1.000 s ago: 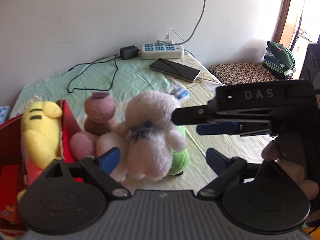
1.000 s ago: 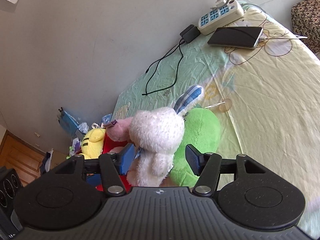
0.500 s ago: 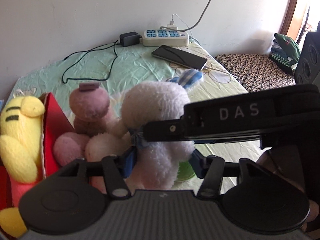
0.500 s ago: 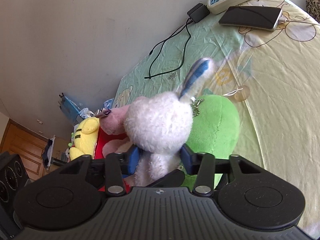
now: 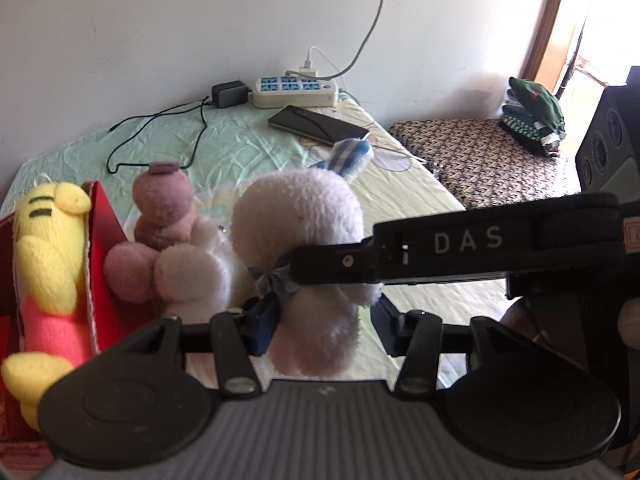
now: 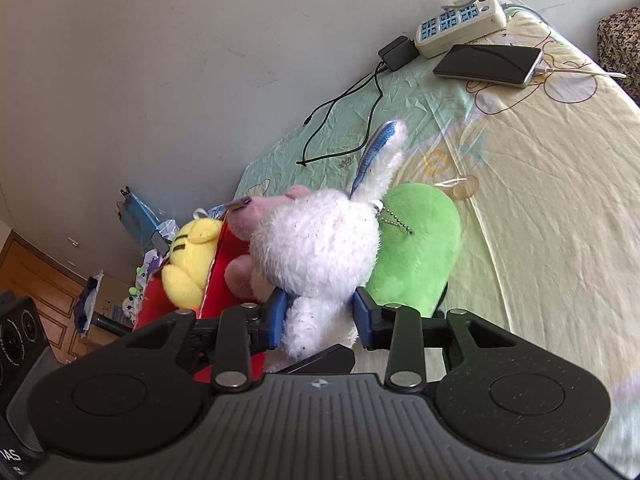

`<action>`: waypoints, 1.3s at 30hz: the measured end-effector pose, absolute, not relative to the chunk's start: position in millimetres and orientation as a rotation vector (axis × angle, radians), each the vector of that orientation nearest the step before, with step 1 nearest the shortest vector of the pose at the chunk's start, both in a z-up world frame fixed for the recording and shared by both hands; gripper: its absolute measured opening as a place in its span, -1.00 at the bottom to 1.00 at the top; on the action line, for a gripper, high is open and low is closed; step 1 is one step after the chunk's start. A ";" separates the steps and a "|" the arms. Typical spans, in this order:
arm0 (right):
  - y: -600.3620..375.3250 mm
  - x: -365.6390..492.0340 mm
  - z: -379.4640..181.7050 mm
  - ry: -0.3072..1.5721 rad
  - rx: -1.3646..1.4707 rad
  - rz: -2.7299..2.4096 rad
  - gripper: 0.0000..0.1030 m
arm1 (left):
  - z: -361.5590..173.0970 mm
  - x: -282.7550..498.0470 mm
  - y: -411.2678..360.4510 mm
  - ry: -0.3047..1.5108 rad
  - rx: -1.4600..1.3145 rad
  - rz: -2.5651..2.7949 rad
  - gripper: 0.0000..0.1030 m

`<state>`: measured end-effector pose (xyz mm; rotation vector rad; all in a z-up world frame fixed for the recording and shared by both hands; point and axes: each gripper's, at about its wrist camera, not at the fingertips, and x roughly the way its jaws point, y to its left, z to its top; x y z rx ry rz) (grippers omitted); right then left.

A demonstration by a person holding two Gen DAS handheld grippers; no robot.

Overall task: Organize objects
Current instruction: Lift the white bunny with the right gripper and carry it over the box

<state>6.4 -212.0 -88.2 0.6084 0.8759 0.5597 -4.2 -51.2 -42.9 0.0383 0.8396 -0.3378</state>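
Both hand-held grippers closed in since a second ago: right hand-held gripper (image 6: 320, 316) now pinches white plush rabbit (image 6: 316, 248) between its fingers; left hand-held gripper (image 5: 322, 320) brackets it, contact unclear. Step: pickup. Next, probably lift toward red box (image 5: 102, 220), left of grippers.

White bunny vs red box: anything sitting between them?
Yes: a pink plush sits between the white bunny and the red box, seemingly against both. The left wrist view shows it best; in the right wrist view it peeks out behind the bunny.

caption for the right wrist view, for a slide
Right gripper closed on white plush rabbit, green plush behind, red box alongside.
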 end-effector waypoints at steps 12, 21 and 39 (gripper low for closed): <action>-180.5 -39.6 -45.3 0.797 0.534 0.603 -0.27 | -6.0 -65.9 -13.9 0.751 -0.014 -0.395 0.00; -130.3 -39.7 -12.1 0.717 0.503 0.684 -0.28 | 26.8 -87.4 41.3 0.648 -0.053 -0.352 0.00; -11.4 -13.0 -26.0 0.750 0.405 0.689 -0.31 | 12.3 -63.0 159.7 0.667 -0.113 -0.272 0.00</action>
